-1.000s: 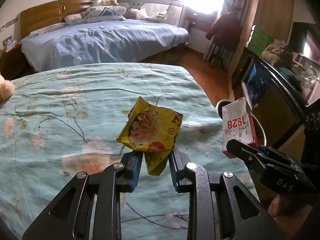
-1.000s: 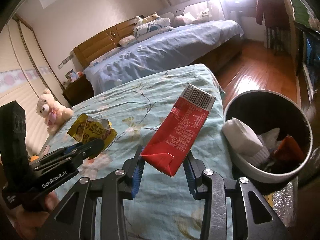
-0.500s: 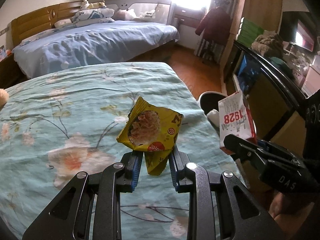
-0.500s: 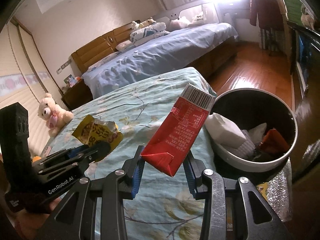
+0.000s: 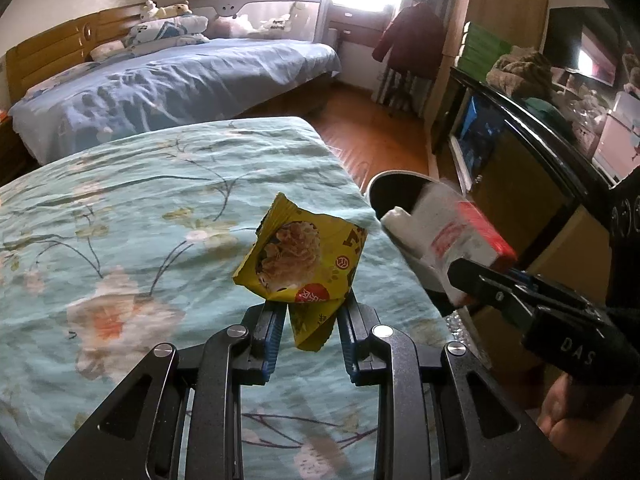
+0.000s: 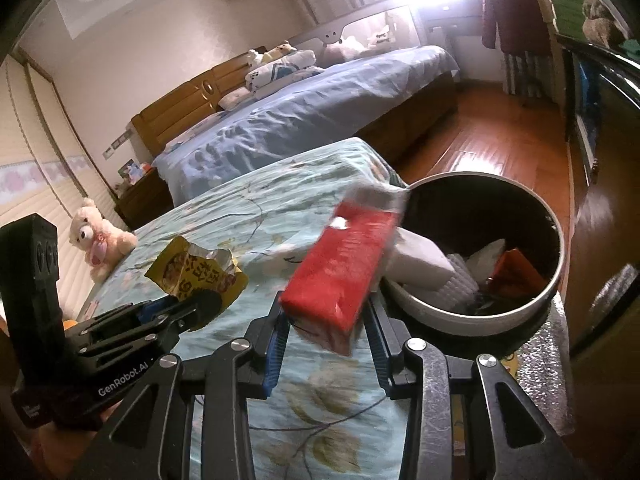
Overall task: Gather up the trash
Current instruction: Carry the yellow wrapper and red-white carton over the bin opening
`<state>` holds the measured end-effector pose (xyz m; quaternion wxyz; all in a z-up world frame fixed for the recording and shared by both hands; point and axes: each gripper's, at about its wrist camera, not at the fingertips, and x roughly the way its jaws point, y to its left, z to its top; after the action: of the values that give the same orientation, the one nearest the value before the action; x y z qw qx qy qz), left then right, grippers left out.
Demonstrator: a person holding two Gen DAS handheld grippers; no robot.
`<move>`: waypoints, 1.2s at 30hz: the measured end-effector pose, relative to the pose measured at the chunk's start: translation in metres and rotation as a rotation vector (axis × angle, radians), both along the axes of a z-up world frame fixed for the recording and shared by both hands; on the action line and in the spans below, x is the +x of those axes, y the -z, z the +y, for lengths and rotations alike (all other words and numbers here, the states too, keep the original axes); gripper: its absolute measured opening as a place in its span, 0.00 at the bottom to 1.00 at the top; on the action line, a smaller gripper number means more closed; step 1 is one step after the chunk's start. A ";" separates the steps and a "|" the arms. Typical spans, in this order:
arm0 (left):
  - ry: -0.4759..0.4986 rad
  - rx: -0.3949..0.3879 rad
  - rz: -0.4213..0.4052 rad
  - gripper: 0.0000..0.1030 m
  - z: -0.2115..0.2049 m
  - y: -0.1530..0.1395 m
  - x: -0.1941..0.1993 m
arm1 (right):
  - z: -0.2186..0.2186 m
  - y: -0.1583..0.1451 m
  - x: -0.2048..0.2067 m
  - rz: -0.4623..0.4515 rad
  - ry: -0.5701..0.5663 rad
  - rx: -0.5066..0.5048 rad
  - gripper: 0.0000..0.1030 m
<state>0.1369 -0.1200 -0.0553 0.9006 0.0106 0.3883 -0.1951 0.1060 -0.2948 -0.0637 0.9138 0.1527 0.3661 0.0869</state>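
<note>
The left gripper (image 5: 310, 330) was clamped on a yellow wrapper (image 5: 302, 258), which it held up over the green bed cover (image 5: 132, 216). In the right view the wrapper (image 6: 196, 276) sat in that gripper (image 6: 200, 306) at the left.

The right gripper (image 6: 326, 334) had a red carton (image 6: 340, 276) between its 2 jaws. The carton looked blurry and tipped over toward the bin (image 6: 560, 240), and the jaws were closing a little. I could not tell if the blue pads (image 6: 276, 344) were pressing on it or if it was slipping out.

The bin stood on the floor just beside the bed corner. It was already partly full of white and orange trash. In the left view the carton (image 5: 460, 236) showed right in front of the bin (image 5: 394, 178).

I think the step was dropping the carton in the bin. To do it well, the carton's whole body should be over the bin's mouth, not the rim, before the jaws let go. It was long, so it could catch on the rim and fall on the floor. The wrapper was light and could drift, so it would be best let go low and over the middle.
</note>
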 end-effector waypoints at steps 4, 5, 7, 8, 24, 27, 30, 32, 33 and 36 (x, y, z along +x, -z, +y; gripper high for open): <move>0.015 -0.001 0.000 0.23 -0.008 0.000 -0.002 | -0.006 0.001 -0.001 0.001 0.010 -0.007 0.32; 0.019 0.000 0.000 0.23 -0.010 0.000 -0.002 | -0.007 0.001 -0.001 0.003 0.010 -0.007 0.32; 0.023 0.000 0.002 0.23 -0.011 0.001 -0.002 | -0.008 0.003 -0.002 0.005 0.010 -0.009 0.32; 0.024 0.000 0.004 0.23 -0.012 0.002 -0.003 | -0.008 0.004 -0.002 0.005 0.009 -0.009 0.32; 0.020 0.004 0.016 0.23 -0.011 0.006 -0.004 | -0.001 0.023 0.018 0.049 0.022 -0.016 0.35; 0.018 0.003 0.017 0.23 -0.010 0.006 -0.003 | 0.001 0.029 0.020 0.066 0.017 -0.027 0.31; 0.019 0.003 0.018 0.23 -0.009 0.006 -0.003 | 0.000 0.026 0.015 0.061 0.015 -0.037 0.30; 0.021 0.005 0.020 0.23 -0.010 0.006 -0.003 | -0.001 0.023 0.012 0.056 0.013 -0.033 0.30; 0.024 0.005 0.020 0.23 -0.010 0.006 -0.003 | -0.003 0.020 0.010 0.052 0.012 -0.032 0.30; 0.032 0.008 0.019 0.23 -0.014 0.006 -0.003 | -0.008 0.012 0.007 0.037 0.018 -0.027 0.30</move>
<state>0.1342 -0.1338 -0.0609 0.8935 0.0186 0.3975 -0.2080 0.1133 -0.3026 -0.0760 0.9096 0.1452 0.3829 0.0708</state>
